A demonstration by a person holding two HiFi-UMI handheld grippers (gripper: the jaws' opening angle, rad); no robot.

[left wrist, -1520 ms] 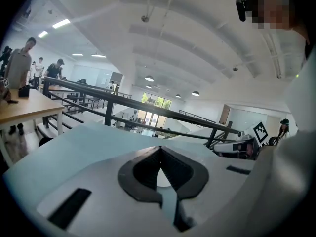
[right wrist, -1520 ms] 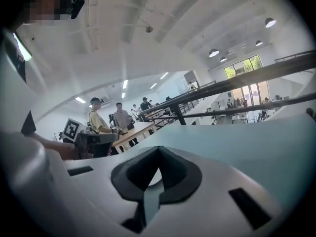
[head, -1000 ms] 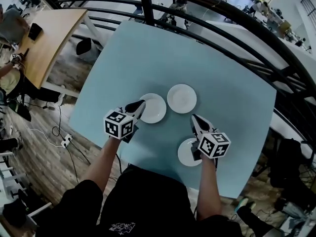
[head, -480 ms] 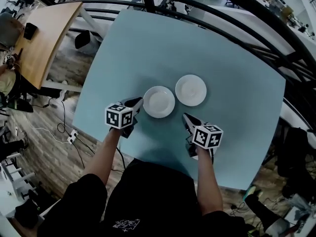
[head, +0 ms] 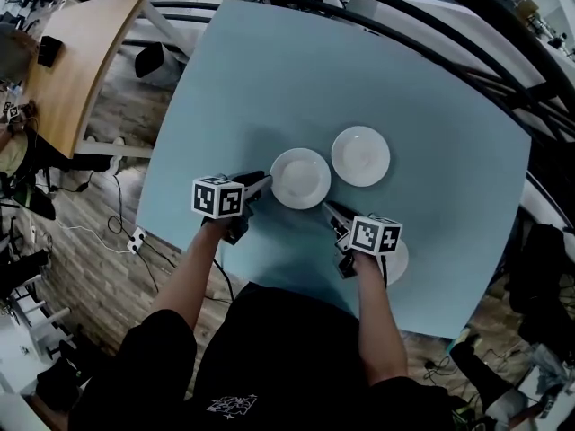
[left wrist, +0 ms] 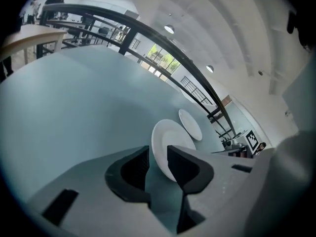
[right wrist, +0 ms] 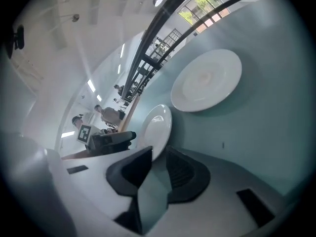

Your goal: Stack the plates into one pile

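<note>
Three white plates lie apart on the pale blue table (head: 252, 70). The middle plate (head: 301, 178) (left wrist: 168, 142) (right wrist: 159, 122) lies between my two grippers. The far plate (head: 360, 155) (left wrist: 190, 124) (right wrist: 207, 80) lies to its right. The near plate (head: 398, 260) is mostly hidden under my right hand. My left gripper (head: 260, 180) (left wrist: 158, 154) stands at the middle plate's left rim; its jaws have just been opening and hold nothing. My right gripper (head: 328, 209) (right wrist: 159, 154) has just been opening to a narrow gap, with that plate's near rim at its tips.
A black curved railing (head: 404, 25) runs round the table's far side. A wooden table (head: 81, 52) stands at the left, over plank flooring with cables (head: 99, 241). The blue table's near edge runs just under my forearms.
Both grippers have come down to the middle plate, the right one leaving the near plate. The left jaws have opened wide; the right jaws have parted slightly.
</note>
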